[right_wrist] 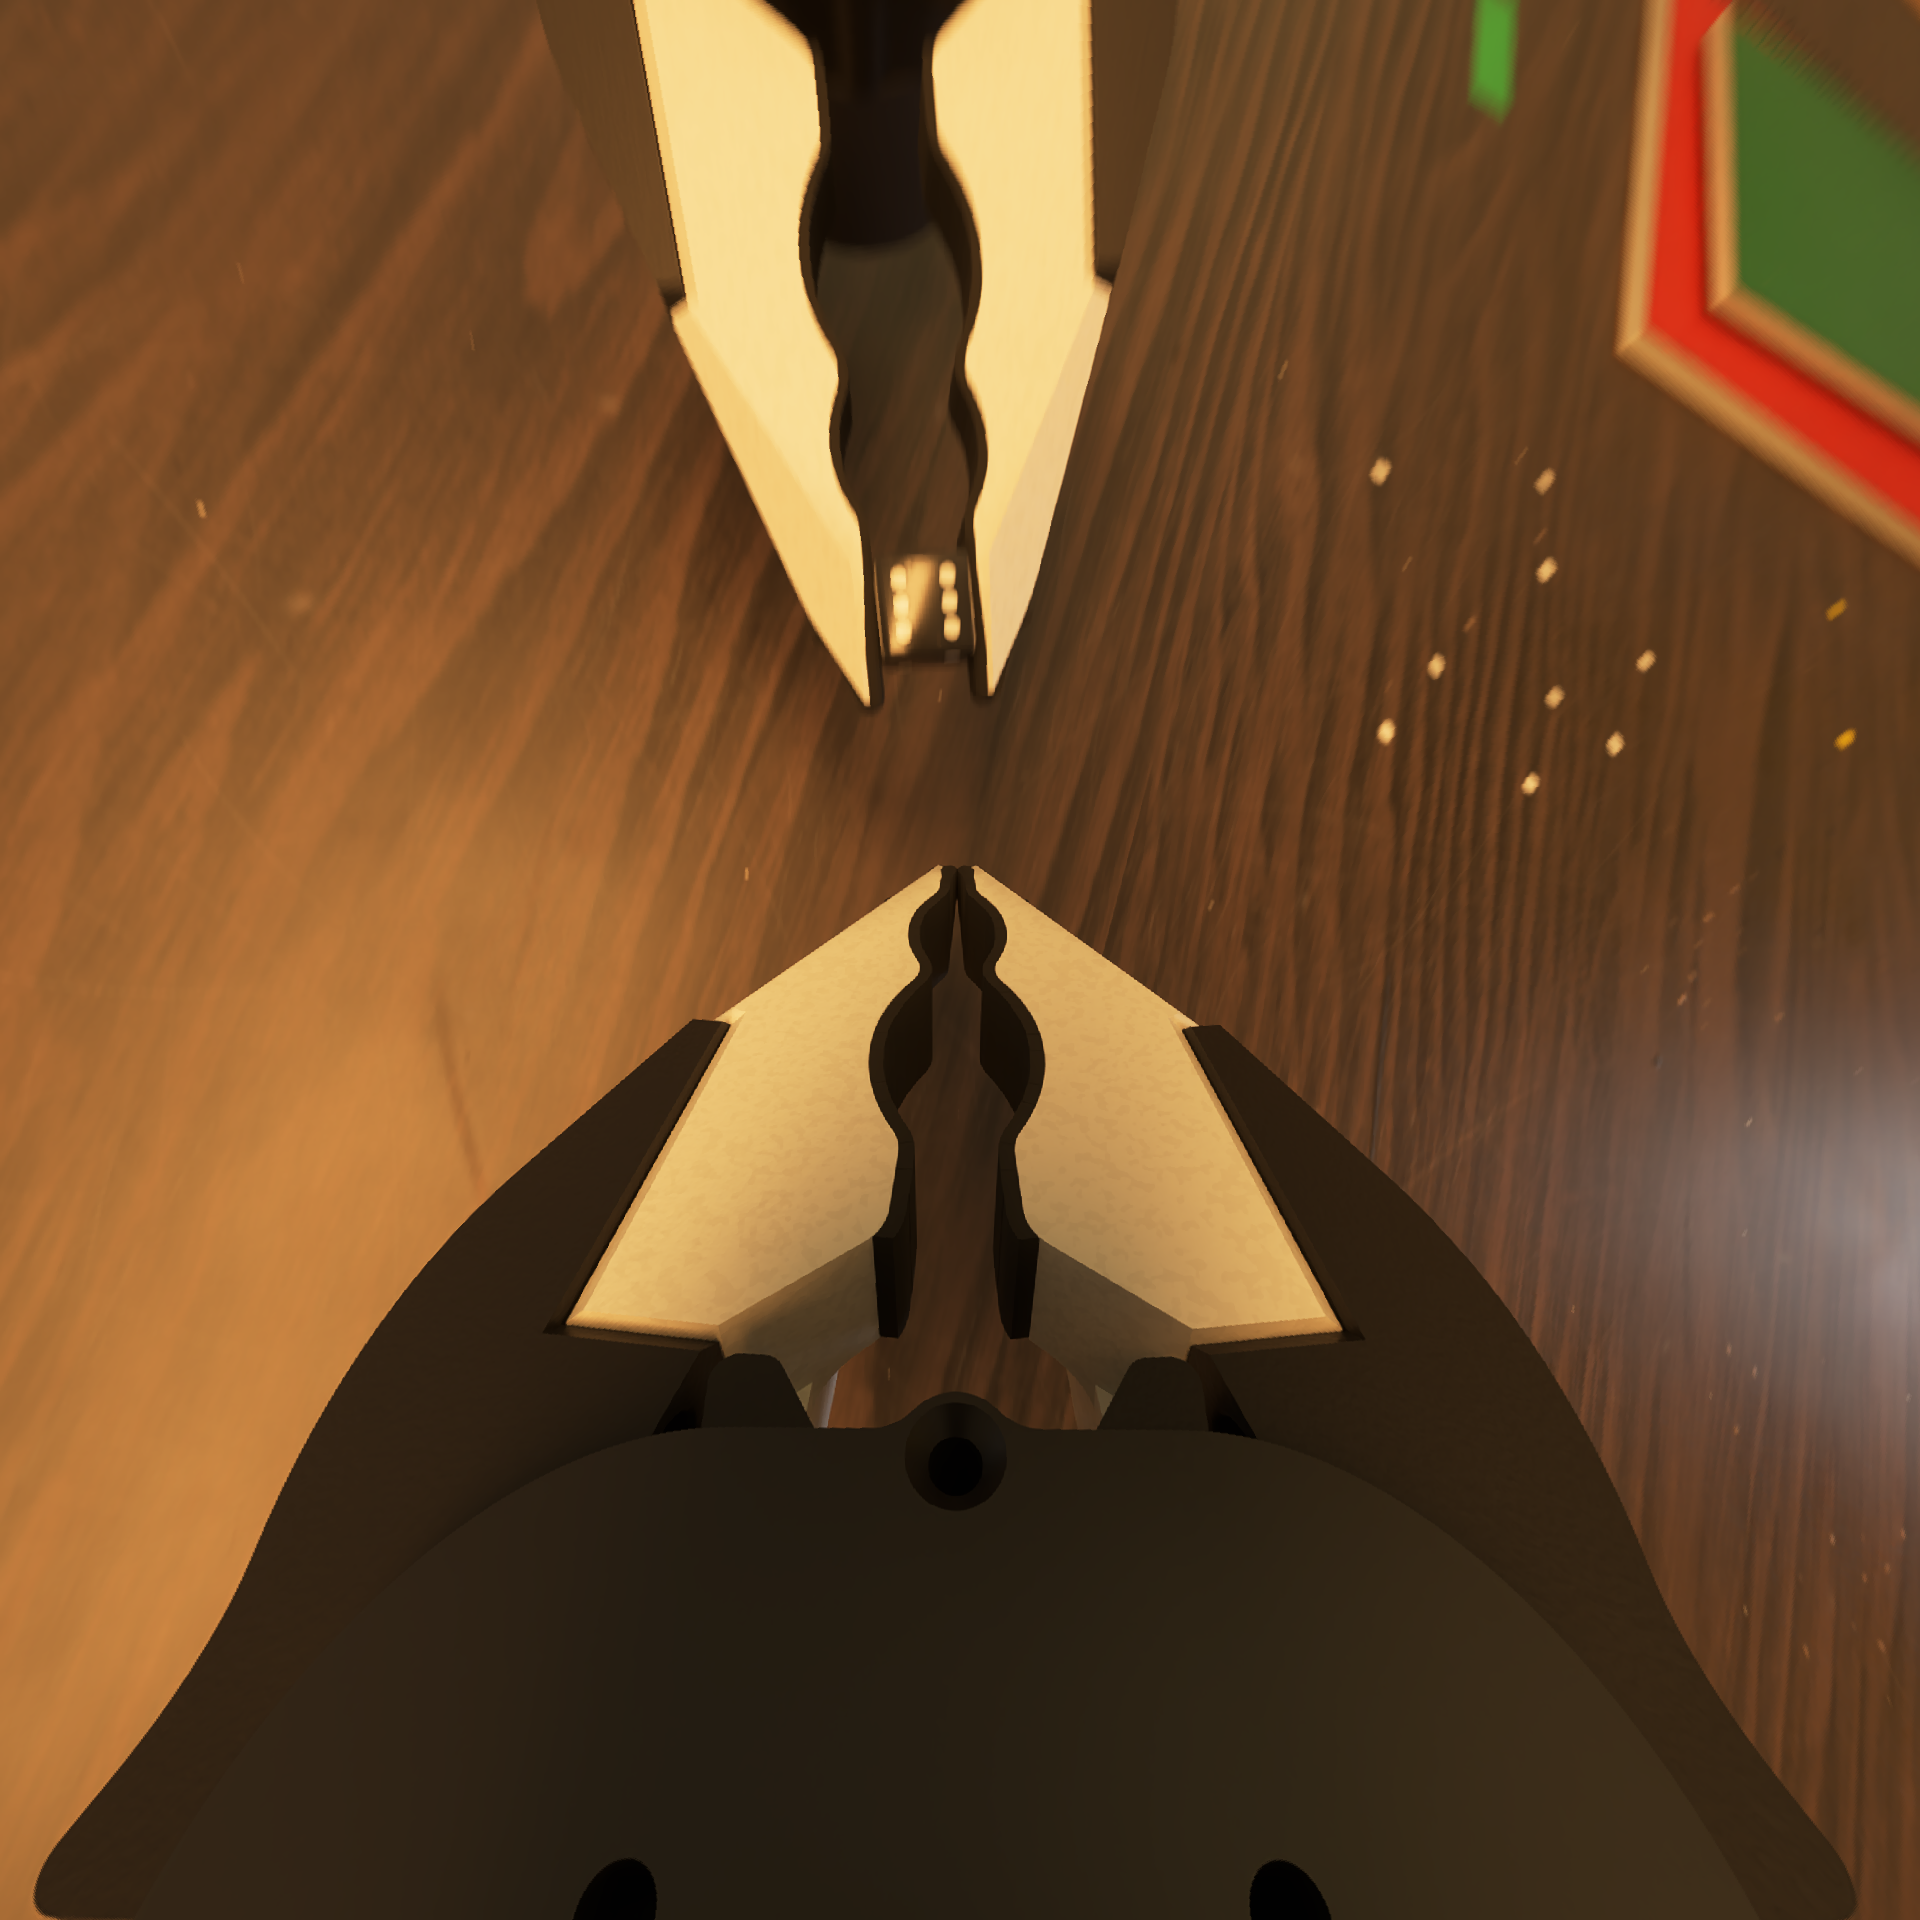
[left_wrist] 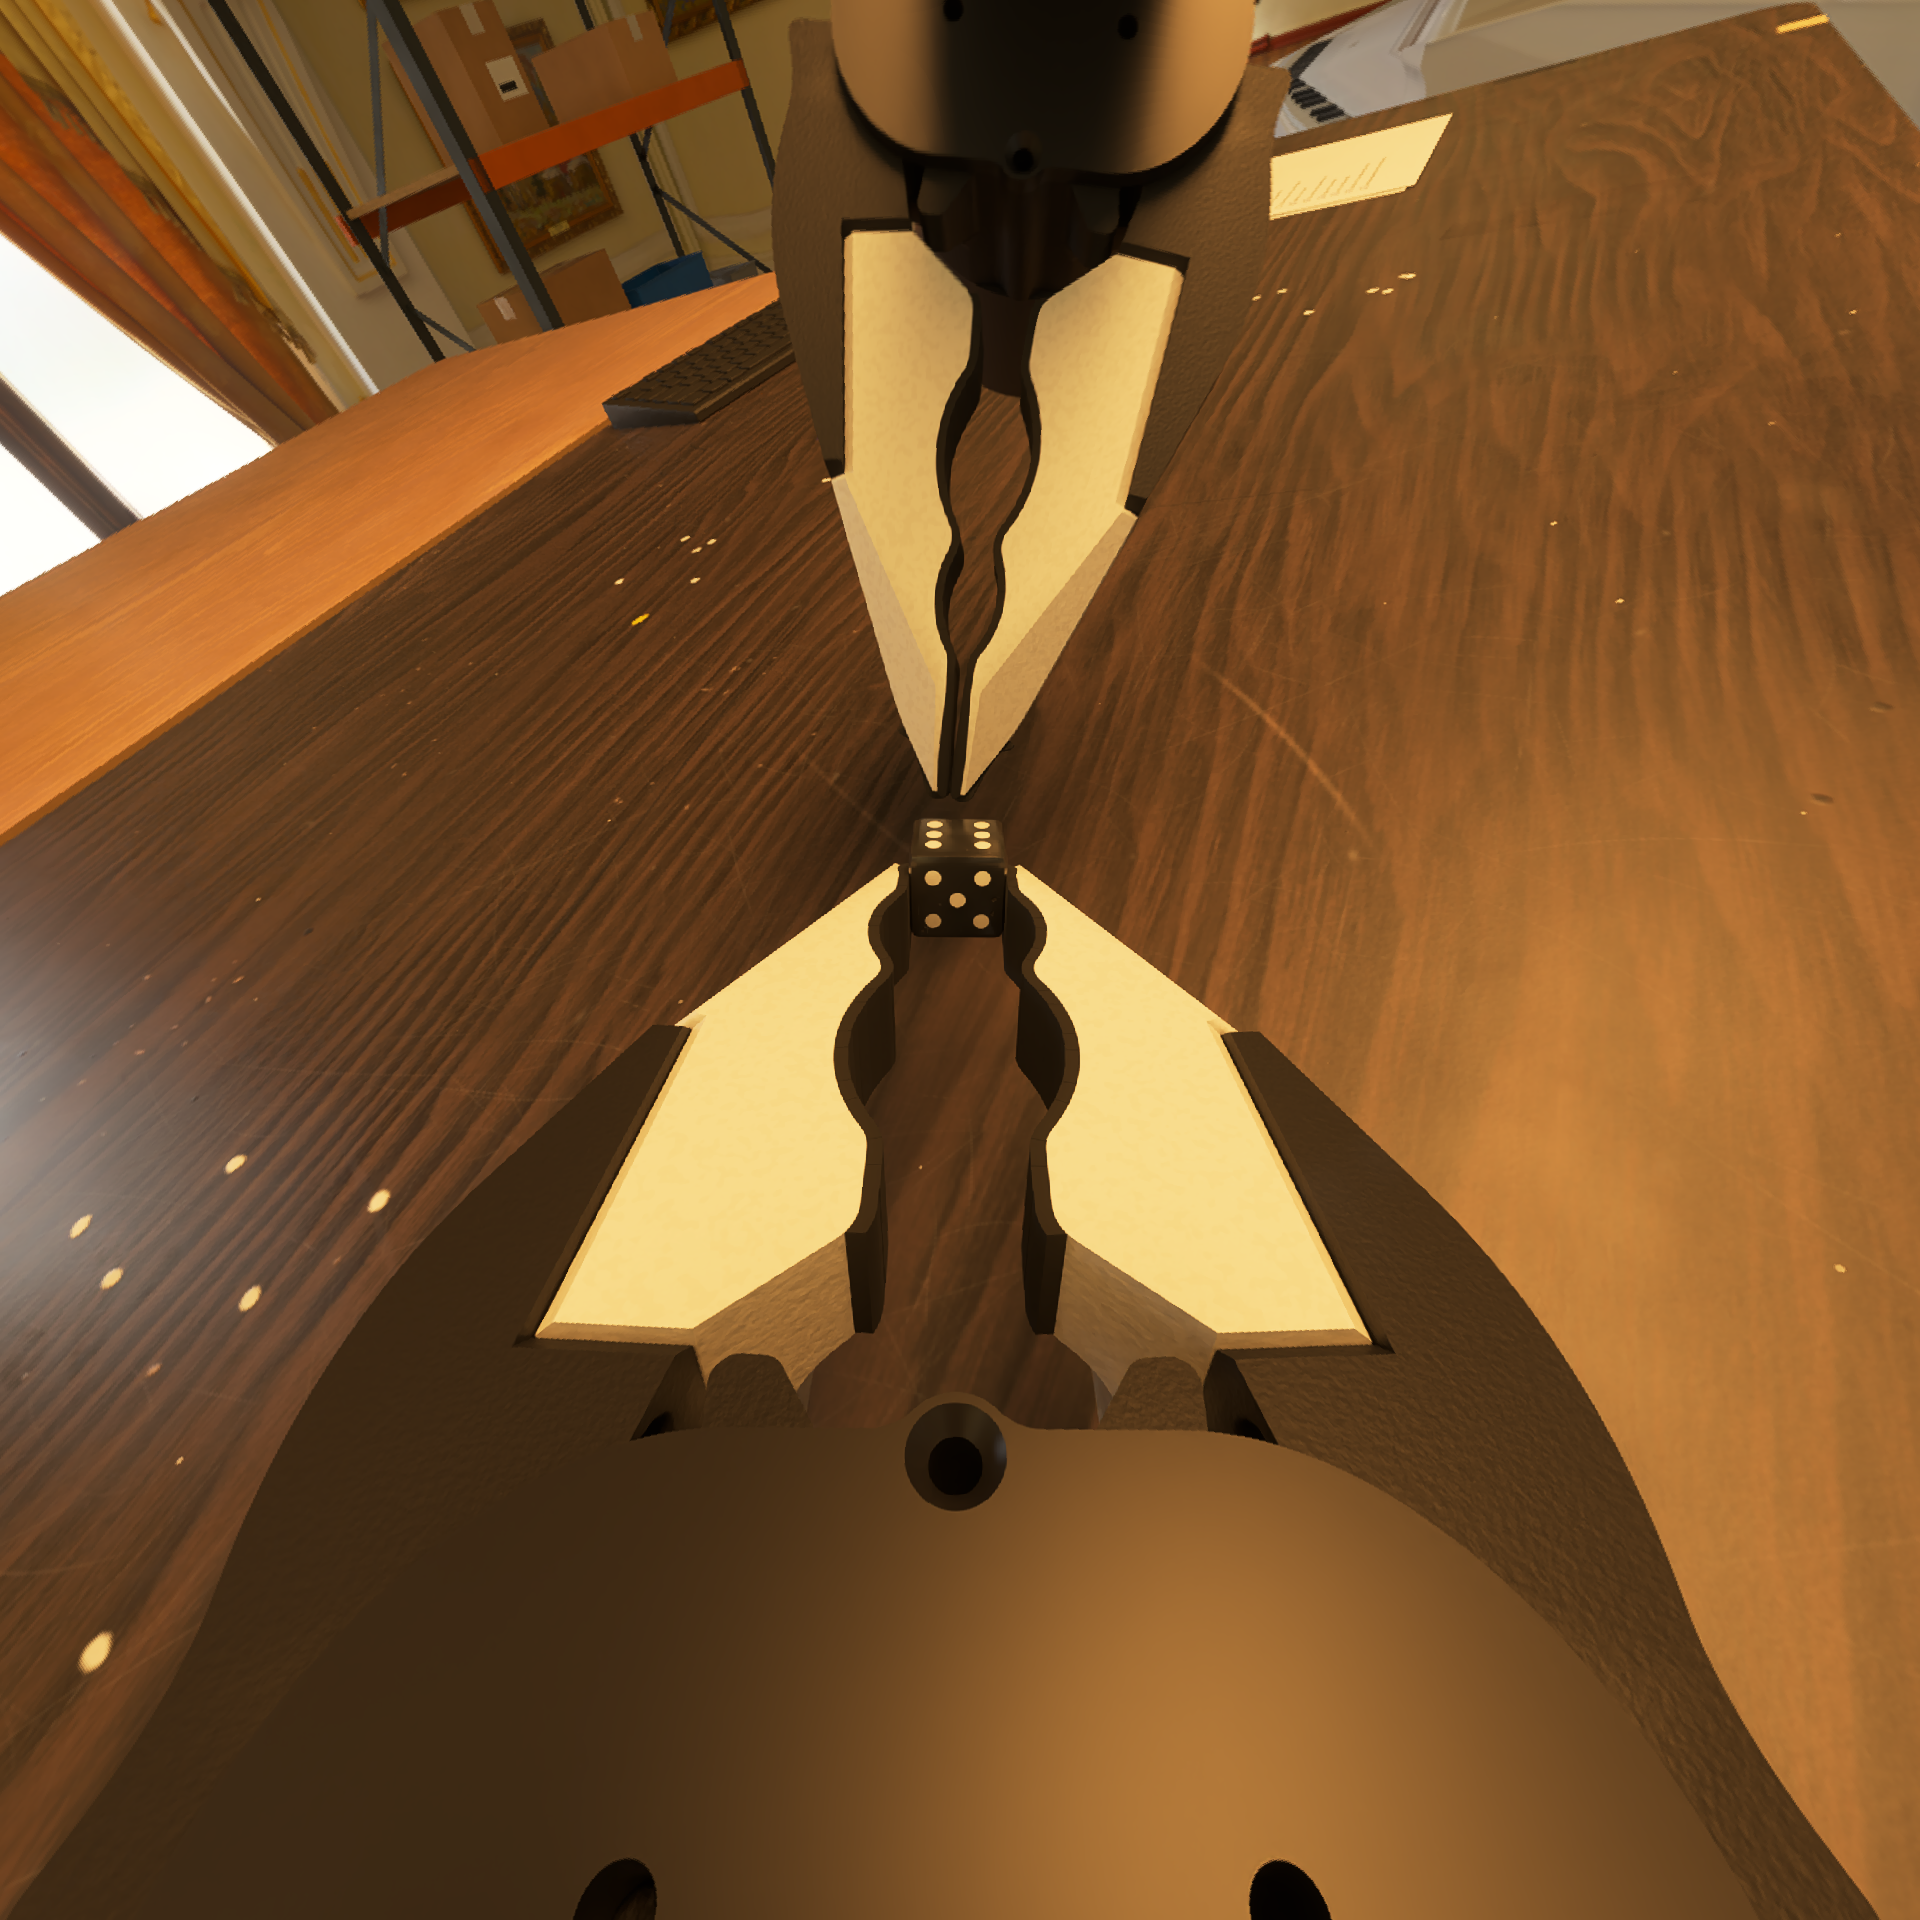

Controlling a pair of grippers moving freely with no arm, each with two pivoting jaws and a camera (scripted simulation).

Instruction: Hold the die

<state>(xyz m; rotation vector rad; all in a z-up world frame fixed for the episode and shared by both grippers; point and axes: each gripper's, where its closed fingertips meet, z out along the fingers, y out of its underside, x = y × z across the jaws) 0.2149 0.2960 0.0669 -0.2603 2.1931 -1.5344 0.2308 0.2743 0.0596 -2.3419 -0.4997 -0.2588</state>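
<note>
Left gripper point(left_wrist: 957, 883) pinches the black die point(left_wrist: 957, 894) between its fingertips, die at the very tips, above the wooden table point(left_wrist: 1455, 727). Right gripper point(right_wrist: 957, 871) faces it just beyond the die, jaws closed, empty. Grasp step looks done; next, likely just hold steady.

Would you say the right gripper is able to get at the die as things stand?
Probably not yet: the right gripper is shut, and the left gripper already grips the die, leaving mainly its top and facing side exposed.

Under me is a dark wooden table point(left_wrist: 1455, 727) (pale specks dot it); a keyboard point(left_wrist: 707, 379) and 1 paper sheet point(left_wrist: 1351, 166) lie along its far edge.
</note>
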